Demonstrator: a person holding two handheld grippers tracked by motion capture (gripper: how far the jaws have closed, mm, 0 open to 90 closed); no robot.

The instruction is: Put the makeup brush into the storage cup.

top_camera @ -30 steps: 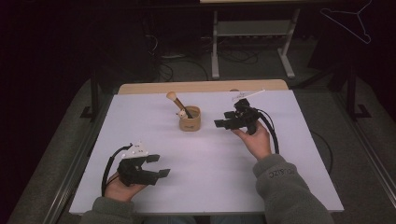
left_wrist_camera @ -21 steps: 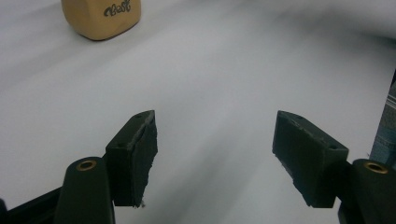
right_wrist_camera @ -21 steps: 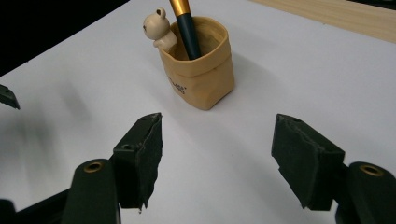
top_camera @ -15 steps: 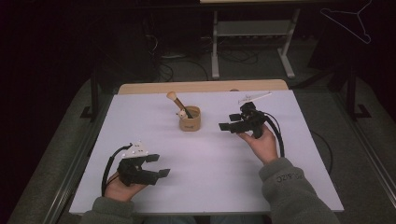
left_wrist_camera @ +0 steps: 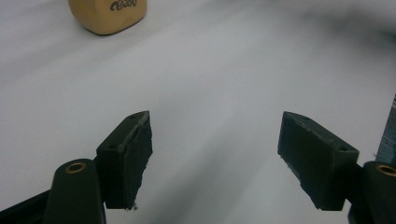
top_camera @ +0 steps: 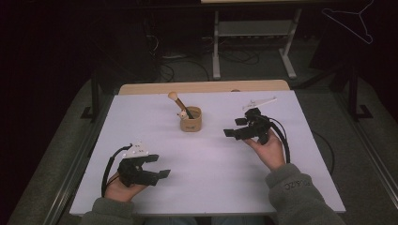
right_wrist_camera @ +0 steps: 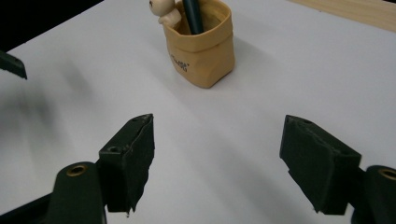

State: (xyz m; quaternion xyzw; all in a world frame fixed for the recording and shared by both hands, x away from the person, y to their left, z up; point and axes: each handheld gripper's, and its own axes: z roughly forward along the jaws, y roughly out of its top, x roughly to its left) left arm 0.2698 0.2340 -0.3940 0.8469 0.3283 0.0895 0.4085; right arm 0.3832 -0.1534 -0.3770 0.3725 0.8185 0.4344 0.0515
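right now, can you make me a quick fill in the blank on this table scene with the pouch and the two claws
1. The tan pouch stands on the white table and holds a dark ____.
2. Both the left claw and the right claw have their jaws ____.
3. The claw nearer the pouch is the ____ one.
4. A small figure peeks over the pouch's ____.

Missing words: pen; open; right; rim

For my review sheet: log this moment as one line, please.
left hand-held gripper: open, empty, near table edge | right hand-held gripper: open, empty, facing tan holder | dark pen: in holder | contact: none
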